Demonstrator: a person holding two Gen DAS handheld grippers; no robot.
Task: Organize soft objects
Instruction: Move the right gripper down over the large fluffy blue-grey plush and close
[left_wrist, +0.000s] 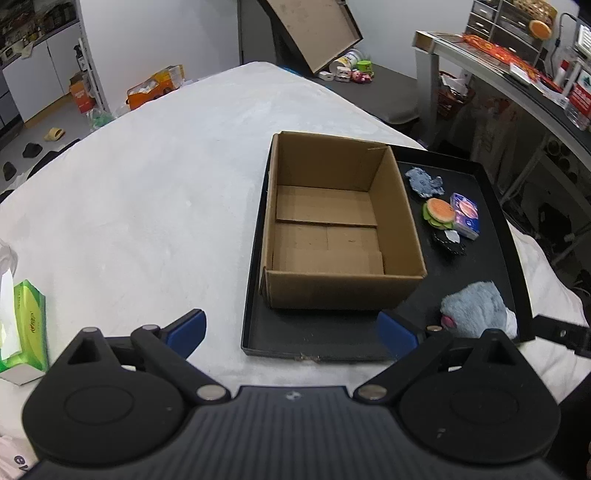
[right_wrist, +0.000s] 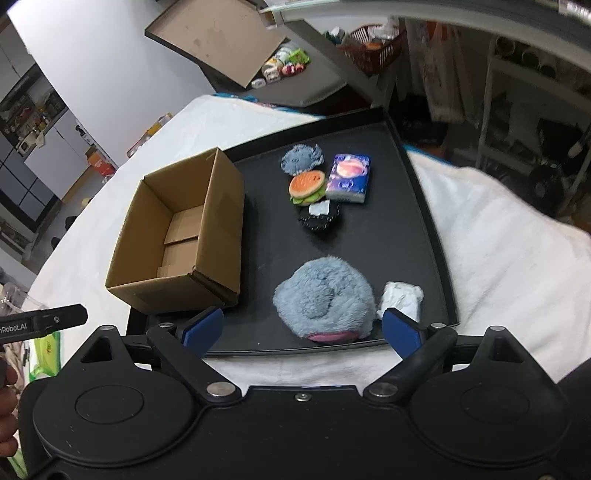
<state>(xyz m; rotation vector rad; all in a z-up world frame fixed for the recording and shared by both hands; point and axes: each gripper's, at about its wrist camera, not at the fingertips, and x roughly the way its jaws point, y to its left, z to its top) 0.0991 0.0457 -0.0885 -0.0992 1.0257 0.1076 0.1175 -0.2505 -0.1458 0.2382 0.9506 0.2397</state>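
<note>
Right gripper (right_wrist: 301, 328): jaws spread wide, empty — hanging just above the grey plush (right_wrist: 325, 299).
Left gripper (left_wrist: 291, 330): also wide open, empty, facing the box (left_wrist: 343, 221).
Plush: near edge of the tray (right_wrist: 417, 177), right of the empty box.
Handling: likely light and squashy — pinch deep across its fluffy middle.
Other softs: burger toy (right_wrist: 307, 186), tissue pack (right_wrist: 349, 177), farther back.
</note>
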